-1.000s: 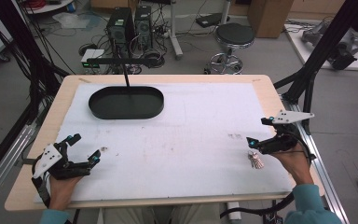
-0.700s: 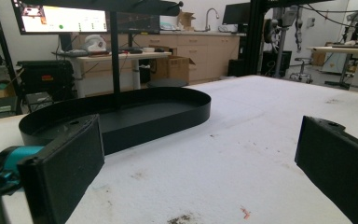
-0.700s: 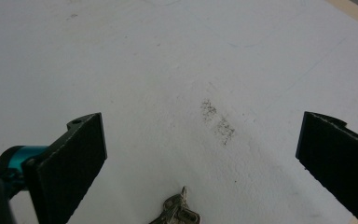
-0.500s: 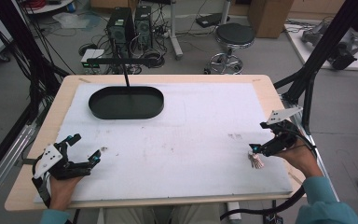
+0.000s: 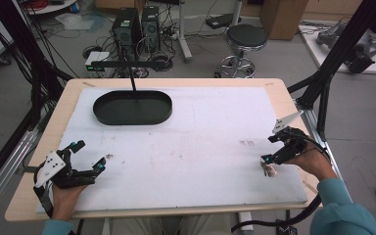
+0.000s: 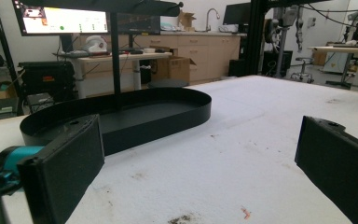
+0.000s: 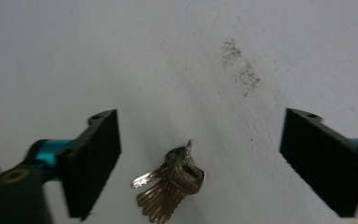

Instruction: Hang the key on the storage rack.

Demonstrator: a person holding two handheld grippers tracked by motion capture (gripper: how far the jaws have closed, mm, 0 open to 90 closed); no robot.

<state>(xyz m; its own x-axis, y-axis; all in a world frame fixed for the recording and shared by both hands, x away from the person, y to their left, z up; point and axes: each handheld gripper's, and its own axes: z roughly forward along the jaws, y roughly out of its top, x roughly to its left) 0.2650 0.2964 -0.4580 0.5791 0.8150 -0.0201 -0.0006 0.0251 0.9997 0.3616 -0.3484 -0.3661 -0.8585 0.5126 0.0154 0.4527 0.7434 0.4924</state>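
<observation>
Across the middle of the high view lies a wooden table covered by a white mat marked with faint dark smudges and small stains. At the upper left of the mat sits a black oval tray with a low wall, and a thin black post rises from its far side to a crossbar. Beyond the table, at the top of the frame, the grey floor holds two computer towers, tangled cables and a round black stool; black frame struts run down both sides.

At the lower right of the high view, the right gripper points down at the mat, its fingers spread wide apart with a bunch of keys just below them. In the right gripper view the keys lie flat on the mat between the two fingers, touching neither: several pale metal keys fanned from one ring, near a dark smudge.

At the lower left, the left gripper rests low over the mat, fingers wide open and holding nothing.
</observation>
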